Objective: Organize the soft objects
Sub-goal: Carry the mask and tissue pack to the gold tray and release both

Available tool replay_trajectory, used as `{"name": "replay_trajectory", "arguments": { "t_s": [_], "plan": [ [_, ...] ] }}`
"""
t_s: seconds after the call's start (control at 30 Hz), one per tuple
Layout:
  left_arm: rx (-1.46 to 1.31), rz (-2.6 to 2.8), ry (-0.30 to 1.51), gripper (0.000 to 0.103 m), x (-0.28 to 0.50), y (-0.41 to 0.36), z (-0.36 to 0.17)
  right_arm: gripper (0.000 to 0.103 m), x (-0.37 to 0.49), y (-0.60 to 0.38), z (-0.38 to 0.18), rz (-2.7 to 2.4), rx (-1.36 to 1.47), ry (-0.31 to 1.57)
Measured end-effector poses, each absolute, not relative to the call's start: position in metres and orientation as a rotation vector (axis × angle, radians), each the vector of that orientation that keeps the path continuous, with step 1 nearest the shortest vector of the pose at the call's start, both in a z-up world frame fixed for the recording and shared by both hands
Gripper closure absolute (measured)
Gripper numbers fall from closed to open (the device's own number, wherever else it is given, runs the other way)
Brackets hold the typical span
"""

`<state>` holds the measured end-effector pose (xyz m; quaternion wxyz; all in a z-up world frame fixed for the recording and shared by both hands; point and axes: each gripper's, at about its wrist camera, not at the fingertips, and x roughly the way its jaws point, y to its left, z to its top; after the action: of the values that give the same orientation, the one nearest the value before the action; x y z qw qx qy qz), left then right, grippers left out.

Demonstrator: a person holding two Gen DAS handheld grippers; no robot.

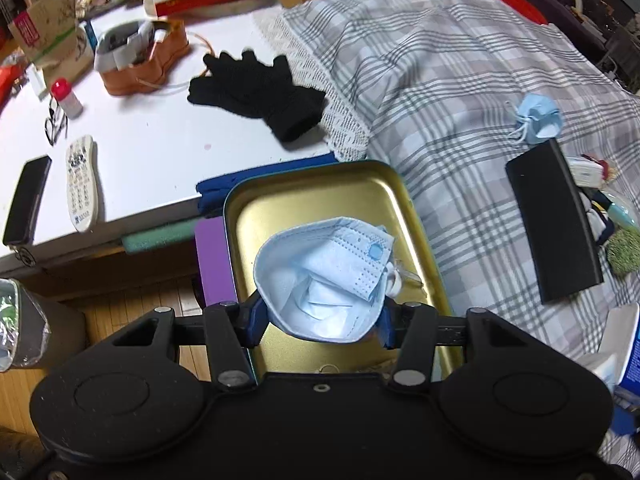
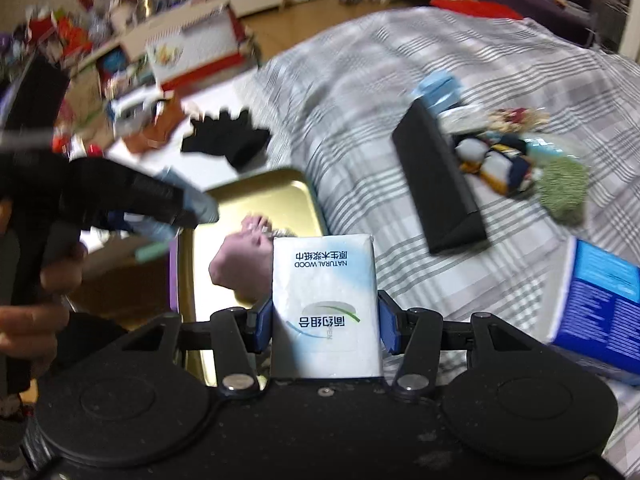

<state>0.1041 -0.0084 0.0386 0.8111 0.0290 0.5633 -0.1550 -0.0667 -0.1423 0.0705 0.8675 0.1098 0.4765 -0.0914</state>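
Note:
My left gripper (image 1: pixel 322 320) is shut on a light blue face mask (image 1: pixel 324 276) and holds it over a gold metal tin (image 1: pixel 304 188). My right gripper (image 2: pixel 326 320) is shut on a white and blue tissue pack (image 2: pixel 326 308), beside the tin (image 2: pixel 260 196), which holds a pink soft object (image 2: pixel 240 264). A black glove (image 1: pixel 256 92) lies on the white table. A second, crumpled blue mask (image 1: pixel 536 118) lies on the plaid bedspread. The left gripper body (image 2: pixel 120 196) shows blurred at the left of the right wrist view.
A black case (image 1: pixel 556 224) lies on the plaid bedspread (image 1: pixel 460 80) with small soft toys (image 2: pixel 500 160) beside it. A blue box (image 2: pixel 596 304) sits at the right. The white table (image 1: pixel 152 148) holds a remote (image 1: pixel 82 182), a phone (image 1: pixel 26 200) and an orange holder (image 1: pixel 144 60).

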Motion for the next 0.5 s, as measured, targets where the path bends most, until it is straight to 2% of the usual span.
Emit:
{"name": "replay_trajectory", "arguments": {
  "t_s": [0.3, 0.43, 0.5],
  "plan": [
    [0.073, -0.303, 1.253, 0.052, 0.127, -0.002, 0.016, 0.053, -0.021, -0.106, 0.042, -0.16, 0.188, 1.102],
    [0.08, -0.293, 1.266, 0.038, 0.135, 0.0, 0.01, 0.052, -0.006, -0.103, 0.034, -0.154, 0.19, 1.127],
    [0.083, -0.29, 1.259, 0.034, 0.137, 0.002, 0.009, 0.052, -0.001, -0.1, 0.031, -0.152, 0.186, 1.133]
  ]
}}
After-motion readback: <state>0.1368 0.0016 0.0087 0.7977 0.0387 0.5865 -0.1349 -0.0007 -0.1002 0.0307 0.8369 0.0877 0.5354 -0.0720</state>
